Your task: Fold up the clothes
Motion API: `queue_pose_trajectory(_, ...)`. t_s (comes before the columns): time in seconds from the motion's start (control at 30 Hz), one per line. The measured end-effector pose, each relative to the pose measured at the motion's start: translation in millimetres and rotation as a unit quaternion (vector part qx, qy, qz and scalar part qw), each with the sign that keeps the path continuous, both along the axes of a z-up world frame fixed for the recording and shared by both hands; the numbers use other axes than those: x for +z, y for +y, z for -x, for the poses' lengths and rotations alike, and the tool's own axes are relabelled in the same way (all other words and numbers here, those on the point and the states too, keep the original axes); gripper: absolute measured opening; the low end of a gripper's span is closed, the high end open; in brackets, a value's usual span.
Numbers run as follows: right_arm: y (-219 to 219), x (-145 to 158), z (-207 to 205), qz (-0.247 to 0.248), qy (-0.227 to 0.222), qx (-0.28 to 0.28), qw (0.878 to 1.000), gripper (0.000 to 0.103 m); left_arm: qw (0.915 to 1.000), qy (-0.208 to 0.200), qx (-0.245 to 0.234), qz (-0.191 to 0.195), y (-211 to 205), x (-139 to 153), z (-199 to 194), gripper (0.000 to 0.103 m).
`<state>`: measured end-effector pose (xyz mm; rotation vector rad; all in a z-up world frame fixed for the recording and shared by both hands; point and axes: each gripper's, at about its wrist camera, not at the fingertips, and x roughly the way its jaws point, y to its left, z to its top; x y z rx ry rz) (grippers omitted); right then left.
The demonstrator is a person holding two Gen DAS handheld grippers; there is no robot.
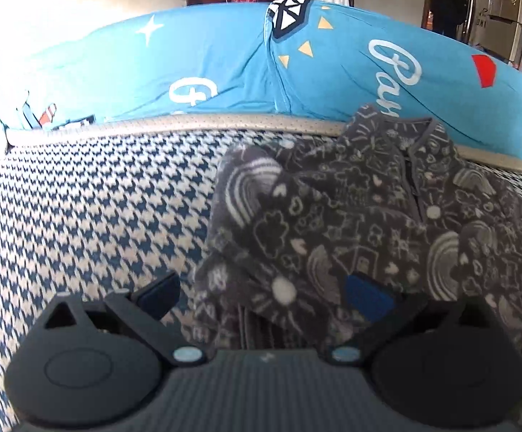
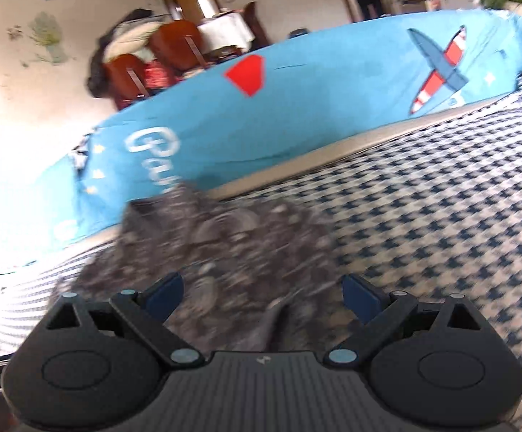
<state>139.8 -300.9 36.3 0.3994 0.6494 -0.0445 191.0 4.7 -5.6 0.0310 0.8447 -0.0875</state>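
**Both grippers wide open over the grey garment**

From the left wrist, the left gripper stands with its jaws spread wide and nothing pinched between them. The grey patterned garment lies bunched on the houndstooth cover, its collar up near the cover's far edge, just beside the blue printed bedding.

From the right wrist, the picture is blurred. The right gripper is also spread wide, holding nothing, with the garment lying loose below it, towards the cover's far edge.
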Motion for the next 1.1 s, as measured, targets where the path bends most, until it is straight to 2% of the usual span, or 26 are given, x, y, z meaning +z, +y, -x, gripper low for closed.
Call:
queue_pose_trajectory(0.07,6,2,9,-0.008,-0.008,0.014,1.000,0.095,1.0000,0.003,0.005,0.002,4,0,6,0.103)
queue_pose_trajectory(0.23,15,-4,24,-0.064,-0.015,0.048,0.997,0.093,0.9993,0.017,0.022,0.023,16,-2,17,0.103)
queue_pose_trajectory(0.37,14,-21,19,-0.094,0.023,0.044,0.994,0.093,0.9989,0.024,0.025,0.032,19,-6,19,0.103)
queue_pose_trajectory(0.5,6,-50,5,-0.069,0.119,-0.027,0.990,0.093,0.9982,0.043,0.027,0.032,22,-16,17,0.103)
queue_pose_trajectory(0.63,7,-49,5,-0.055,0.110,-0.033,0.992,0.093,0.9977,0.050,0.041,0.020,25,-23,15,0.103)
queue_pose_trajectory(0.7,9,-48,6,-0.045,0.110,-0.040,0.992,0.093,0.9974,0.046,0.049,0.027,30,-22,16,0.103)
queue_pose_trajectory(0.8,6,-42,11,-0.042,0.087,-0.042,0.994,0.093,0.9970,0.042,0.055,0.036,34,-20,19,0.103)
queue_pose_trajectory(0.83,6,-40,13,-0.027,0.085,-0.049,0.995,0.093,0.9971,0.038,0.055,0.037,35,-19,19,0.103)
queue_pose_trajectory(0.93,9,-39,18,0.027,0.092,-0.073,0.993,0.093,0.9977,0.021,0.054,0.036,36,-14,19,0.103)
queue_pose_trajectory(1.1,5,-44,18,0.034,0.117,-0.086,0.989,0.093,0.9977,-0.006,0.054,0.042,39,-8,13,0.103)
